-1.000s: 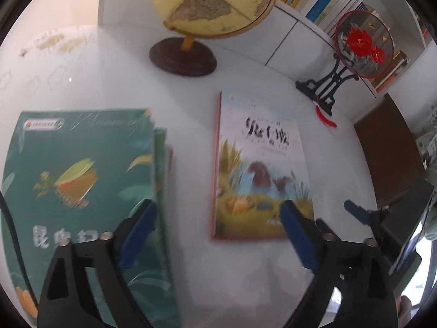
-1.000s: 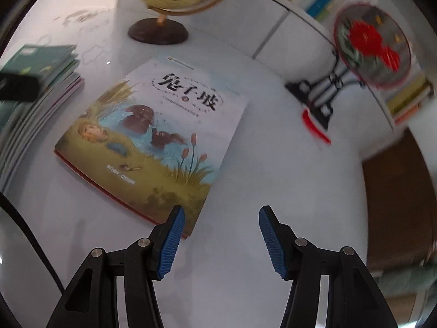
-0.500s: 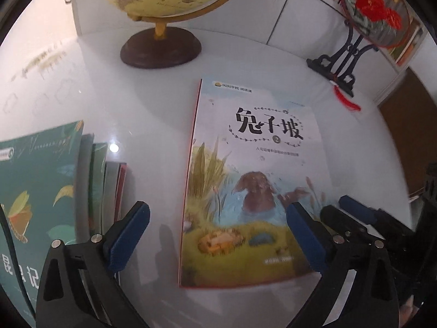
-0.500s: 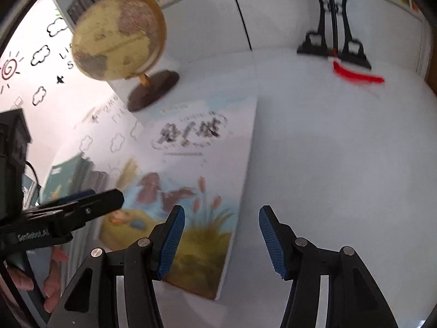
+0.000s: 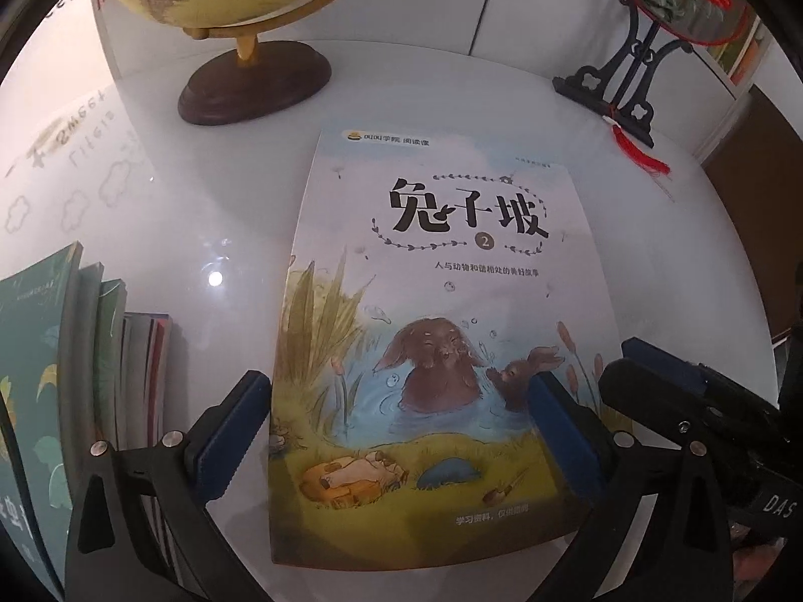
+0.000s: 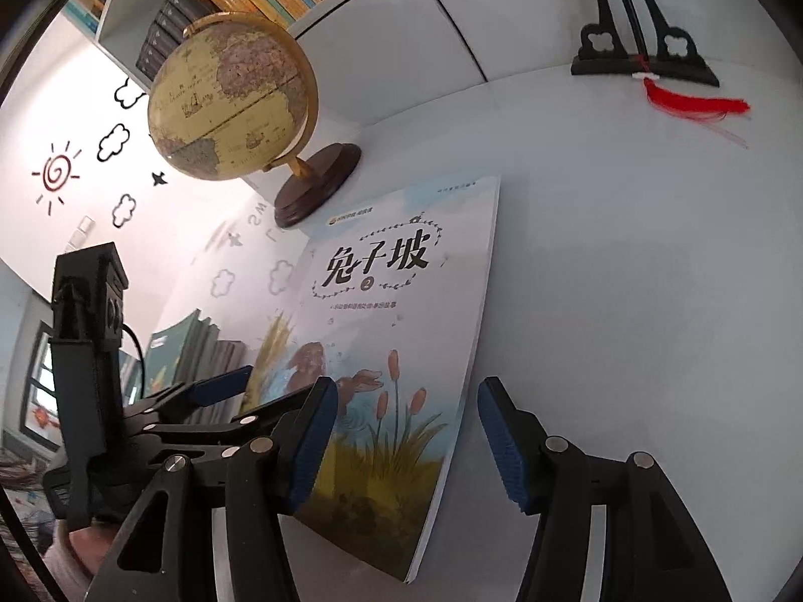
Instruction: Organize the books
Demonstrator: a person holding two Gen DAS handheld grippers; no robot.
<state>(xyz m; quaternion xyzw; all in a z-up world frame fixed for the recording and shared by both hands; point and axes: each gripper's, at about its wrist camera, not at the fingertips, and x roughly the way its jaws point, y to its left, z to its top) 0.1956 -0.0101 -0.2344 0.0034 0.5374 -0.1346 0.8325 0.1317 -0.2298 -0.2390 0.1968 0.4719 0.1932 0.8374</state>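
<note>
One picture book (image 5: 431,351) flat on the white counter (image 5: 216,231), one stack of green books (image 5: 75,376) to its left.
Two hand-held grippers: left hand-held gripper (image 5: 401,431), jaws just widened, straddles the book; right hand-held gripper (image 6: 406,441) apart over its right edge; one globe (image 6: 231,100) behind.

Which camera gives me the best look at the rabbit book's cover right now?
The left wrist view: the rabbit book lies nearly head-on, title and picture readable. The right wrist view shows it slanted, its lower left corner hidden behind a finger.
</note>
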